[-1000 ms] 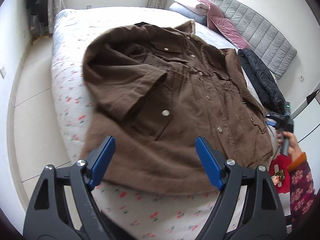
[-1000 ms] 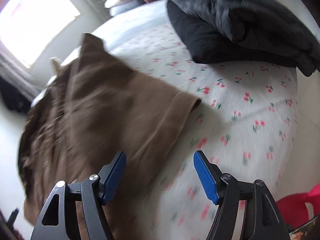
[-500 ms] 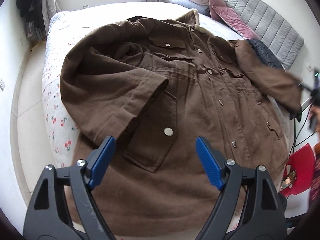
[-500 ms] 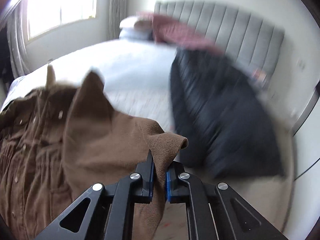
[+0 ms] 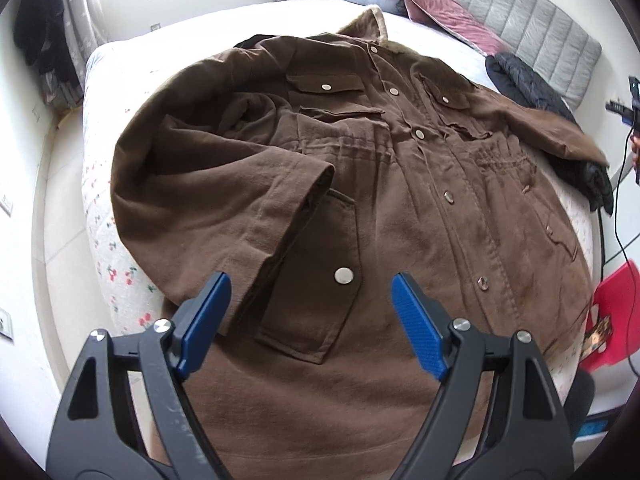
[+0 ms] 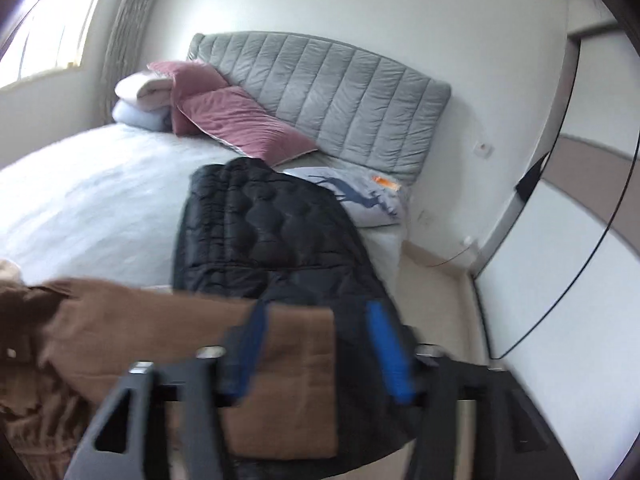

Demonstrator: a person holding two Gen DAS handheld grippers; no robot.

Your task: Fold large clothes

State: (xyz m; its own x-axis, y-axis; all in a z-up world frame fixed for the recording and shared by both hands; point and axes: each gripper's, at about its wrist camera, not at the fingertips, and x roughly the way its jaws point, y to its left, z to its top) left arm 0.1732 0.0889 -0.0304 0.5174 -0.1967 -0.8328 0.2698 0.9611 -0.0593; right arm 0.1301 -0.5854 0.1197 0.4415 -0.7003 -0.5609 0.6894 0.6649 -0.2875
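A large brown button-front jacket (image 5: 400, 208) lies spread on the bed, collar at the far end. Its left sleeve (image 5: 224, 200) is folded in over the front. Its right sleeve (image 5: 552, 128) stretches out over a black quilted jacket. My left gripper (image 5: 310, 320) is open and empty, above the lower front near a snap pocket. My right gripper (image 6: 316, 356) is open, blurred, just above the right sleeve's cuff (image 6: 288, 380), which lies flat and free.
The black quilted jacket (image 6: 272, 240) lies at the bed's right edge. Pink and white pillows (image 6: 224, 116) and a grey headboard (image 6: 344, 96) are beyond. A cherry-print sheet (image 5: 120, 272) covers the bed. A red object (image 5: 612, 312) sits on the floor at right.
My right gripper held the right sleeve's cuff half a second ago; it has opened and the sleeve now lies over the black jacket. My left gripper moved closer over the jacket.
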